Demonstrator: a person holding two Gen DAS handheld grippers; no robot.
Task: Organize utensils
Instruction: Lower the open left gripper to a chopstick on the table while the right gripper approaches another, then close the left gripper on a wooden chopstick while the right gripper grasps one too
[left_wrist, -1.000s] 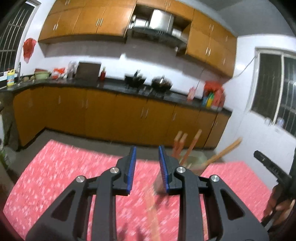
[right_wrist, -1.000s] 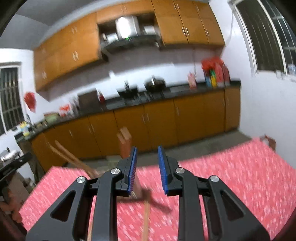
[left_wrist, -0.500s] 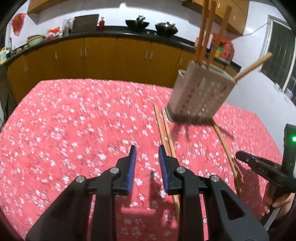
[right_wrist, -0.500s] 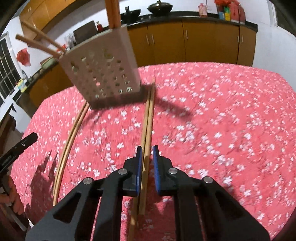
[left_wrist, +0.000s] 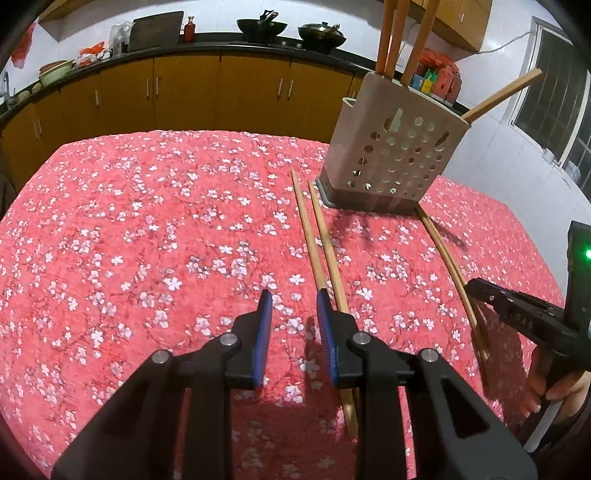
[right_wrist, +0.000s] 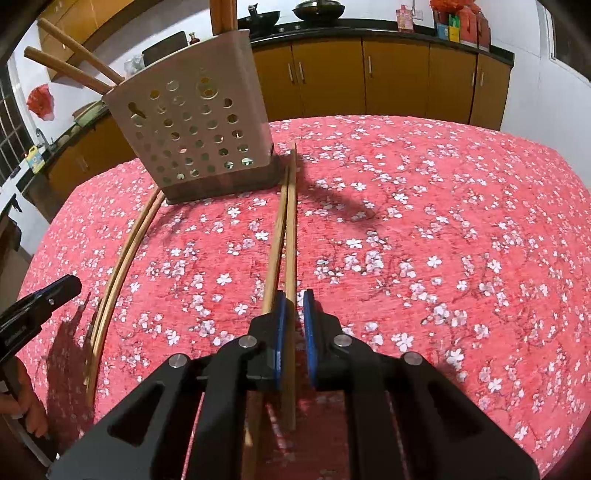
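A beige perforated utensil holder (left_wrist: 391, 155) (right_wrist: 192, 125) stands on the far side of the table with several wooden sticks in it. Two pairs of wooden chopsticks lie on the cloth. My left gripper (left_wrist: 293, 295) (right_wrist: 55, 293) is open and low over the cloth, nothing between its pads. One chopstick pair (left_wrist: 317, 240) (right_wrist: 122, 258) runs along and under its right finger. My right gripper (right_wrist: 294, 293) (left_wrist: 480, 288) is shut on one chopstick (right_wrist: 291, 240) of the other pair (left_wrist: 447, 258). That pair's second stick (right_wrist: 275, 251) passes outside the left pad.
A red floral tablecloth (left_wrist: 147, 240) (right_wrist: 443, 240) covers the table. Its far edge faces orange kitchen cabinets (left_wrist: 184, 96) under a dark counter with woks. A person's hand (left_wrist: 554, 391) (right_wrist: 26, 410) grips each tool's handle at the frame edges.
Both grippers dropped from facing the cabinets to just over the table. The right jaws closed around one chopstick. The left jaws kept the same gap.
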